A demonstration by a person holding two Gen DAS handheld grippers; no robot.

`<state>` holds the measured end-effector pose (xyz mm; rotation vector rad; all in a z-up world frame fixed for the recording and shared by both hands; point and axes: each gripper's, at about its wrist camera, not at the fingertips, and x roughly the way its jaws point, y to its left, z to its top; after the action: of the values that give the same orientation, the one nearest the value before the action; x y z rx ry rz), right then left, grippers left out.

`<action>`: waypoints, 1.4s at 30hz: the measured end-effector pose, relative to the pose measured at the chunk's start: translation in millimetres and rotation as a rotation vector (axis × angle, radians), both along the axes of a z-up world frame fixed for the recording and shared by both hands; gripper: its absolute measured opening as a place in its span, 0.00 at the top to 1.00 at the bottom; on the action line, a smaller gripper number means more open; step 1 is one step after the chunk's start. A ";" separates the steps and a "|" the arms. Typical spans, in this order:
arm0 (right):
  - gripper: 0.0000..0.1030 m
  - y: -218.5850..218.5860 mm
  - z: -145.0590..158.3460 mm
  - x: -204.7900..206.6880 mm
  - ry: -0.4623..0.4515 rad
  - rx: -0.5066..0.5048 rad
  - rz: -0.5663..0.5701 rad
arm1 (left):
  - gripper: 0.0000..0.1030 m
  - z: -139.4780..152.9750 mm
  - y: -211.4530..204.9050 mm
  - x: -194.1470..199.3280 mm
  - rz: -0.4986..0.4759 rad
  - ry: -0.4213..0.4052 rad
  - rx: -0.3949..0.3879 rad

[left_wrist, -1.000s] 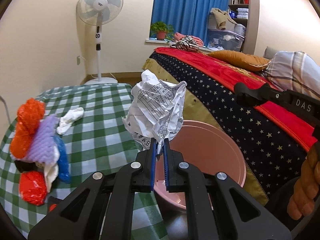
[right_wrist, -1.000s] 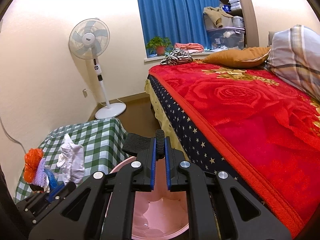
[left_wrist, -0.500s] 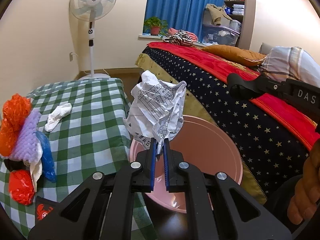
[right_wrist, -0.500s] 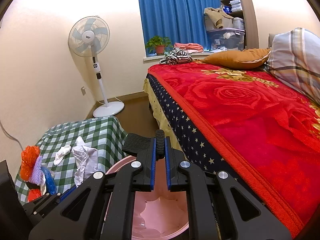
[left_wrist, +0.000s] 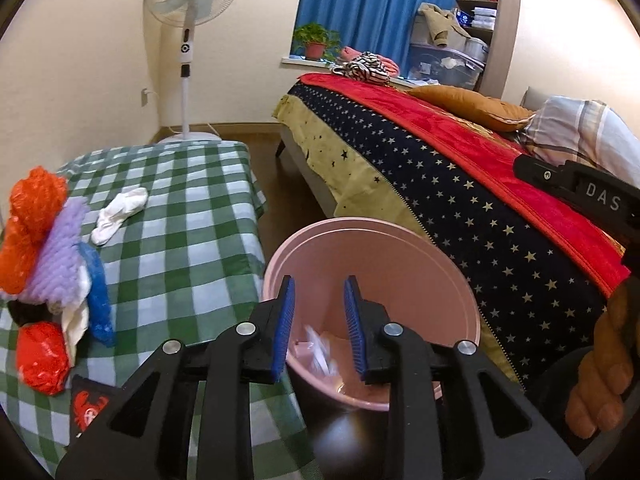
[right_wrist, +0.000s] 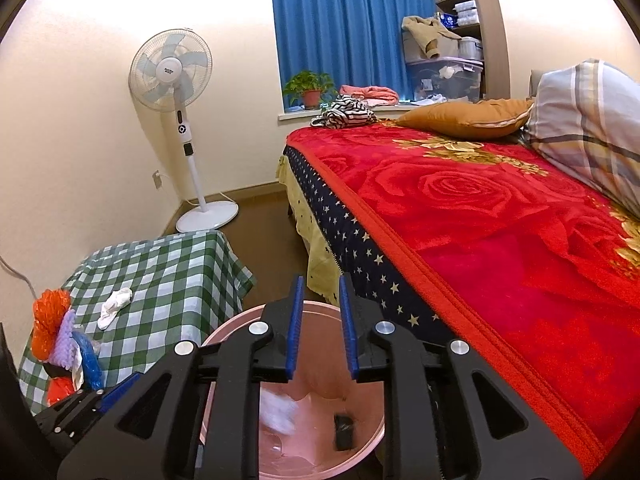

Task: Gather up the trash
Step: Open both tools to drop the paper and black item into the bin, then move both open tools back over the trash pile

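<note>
A pink bucket stands between the checked table and the bed. My left gripper is open and empty above its near rim. The crumpled printed paper lies blurred inside the bucket. My right gripper is open and empty over the bucket; the white paper and a small black object show inside. A white crumpled tissue lies on the green checked table, also in the right wrist view. A pile of orange, purple, blue and red wrappers sits at the table's left edge.
A bed with a red rose blanket runs along the right. A standing fan is in the far corner. A black packet with a red crab lies on the table's near edge. The right gripper's body reaches over the bed side.
Both grippers have opened. The crumpled paper dropped from the left gripper into the bucket, and the black object dropped from the right gripper into it.
</note>
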<state>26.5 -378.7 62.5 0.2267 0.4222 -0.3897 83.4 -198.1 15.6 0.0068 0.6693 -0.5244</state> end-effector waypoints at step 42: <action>0.61 168.7 -35.9 -6.8 0.031 -0.016 0.451 | 0.75 27.5 210.5 -59.2 0.467 -0.100 -0.018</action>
<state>19.7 -210.0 26.6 0.1046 0.4857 0.0461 24.2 12.4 43.1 -0.1371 0.5449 -0.0793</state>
